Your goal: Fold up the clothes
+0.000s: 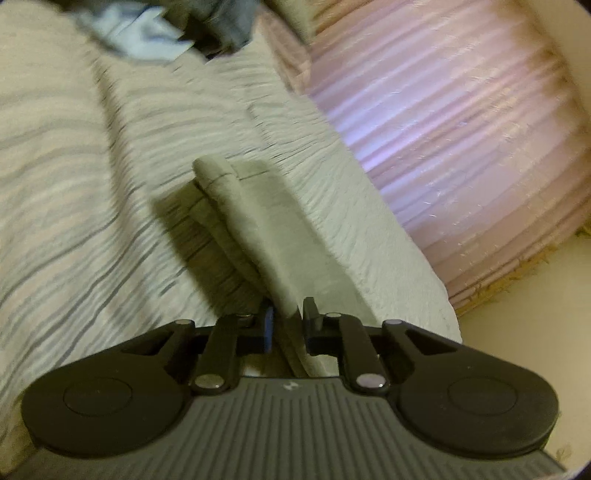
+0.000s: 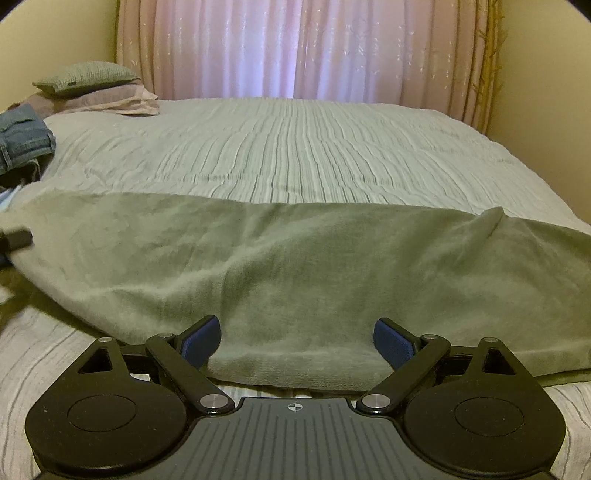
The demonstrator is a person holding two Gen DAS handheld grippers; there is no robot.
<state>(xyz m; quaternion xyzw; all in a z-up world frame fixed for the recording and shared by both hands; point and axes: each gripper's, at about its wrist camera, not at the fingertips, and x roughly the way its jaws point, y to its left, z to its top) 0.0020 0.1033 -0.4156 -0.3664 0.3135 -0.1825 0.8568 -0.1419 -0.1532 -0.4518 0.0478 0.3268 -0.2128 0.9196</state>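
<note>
Two grippers: left gripper (image 1: 287, 325) has its jaws pinched tight on a raised fold of the green towel (image 1: 255, 229); right gripper (image 2: 295, 341) has its jaws spread wide, hovering over the towel's near edge, pads not pressing on it
Towel: soft green cloth lying across the near part of the bed (image 2: 295, 147) in the right wrist view; one corner humps up at the right; a dark tool tip (image 2: 16, 238) shows at the towel's left end, too little of it in view to say what it is
Hidden or cut off: left wrist view is blurred throughout; the towel runs under the left gripper's body, so its lower end is out of sight; the towel's right end is cut by the picture edge in the right wrist view; how many layers sit in the pinch I cannot tell
Hard to make out: a blue and dark heap of clothes (image 1: 166, 33) at the top of the left wrist view, smeared by blur; folded jeans (image 2: 22, 140) at the left edge of the right wrist view, partly cut off
Surface: bed with a pale ribbed cover with thin grey lines
Room: pink curtain (image 2: 295, 48) behind the bed; cream walls either side; a green pillow (image 2: 86, 75) on a mauve one (image 2: 107, 101) at the far left corner
</note>
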